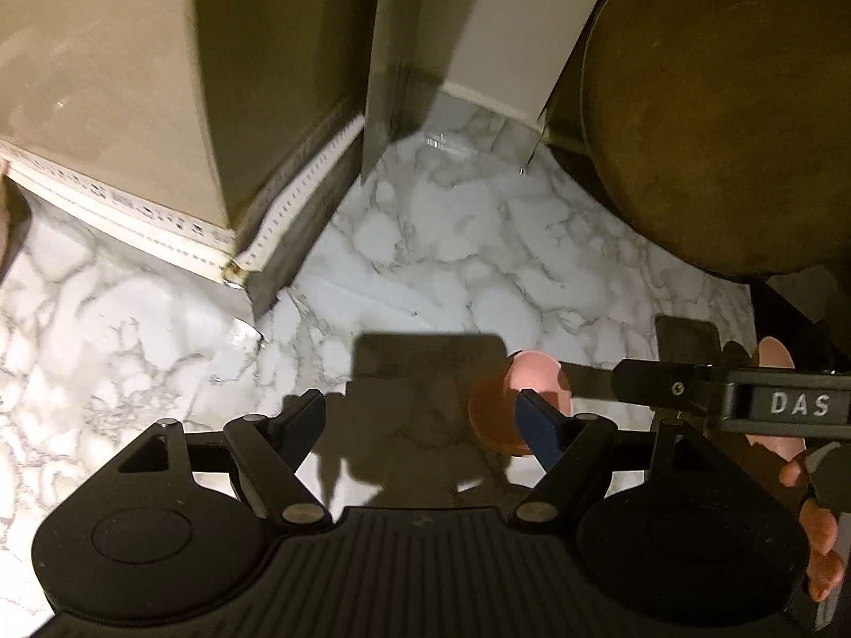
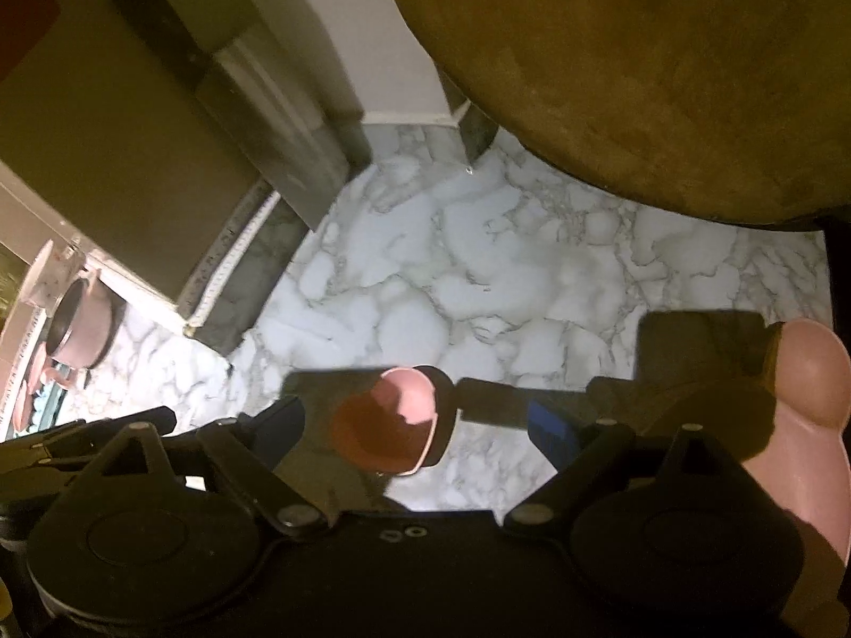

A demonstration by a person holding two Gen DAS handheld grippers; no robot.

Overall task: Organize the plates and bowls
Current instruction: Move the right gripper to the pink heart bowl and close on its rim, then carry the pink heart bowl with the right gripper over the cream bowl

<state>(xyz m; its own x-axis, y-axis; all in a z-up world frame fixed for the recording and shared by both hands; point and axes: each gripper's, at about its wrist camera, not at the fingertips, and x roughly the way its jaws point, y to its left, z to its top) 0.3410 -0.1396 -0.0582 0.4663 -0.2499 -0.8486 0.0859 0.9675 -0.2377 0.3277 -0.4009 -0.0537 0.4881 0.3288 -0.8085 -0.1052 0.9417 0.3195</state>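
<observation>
Between right tongs (image 2: 420,428): pink bowl (image 2: 393,428)

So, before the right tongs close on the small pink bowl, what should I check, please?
1. Right tongs open: ok.
2. Small pink bowl between their fingers: ok, as far as the right view shows.
3. Bowl resting on the marble counter: ok.
4. Left tongs open and holding nothing: ok.
5. Left tongs' blue finger clear of the bowl: cannot tell.
6. Round wooden board clear of the bowl: ok.
</observation>
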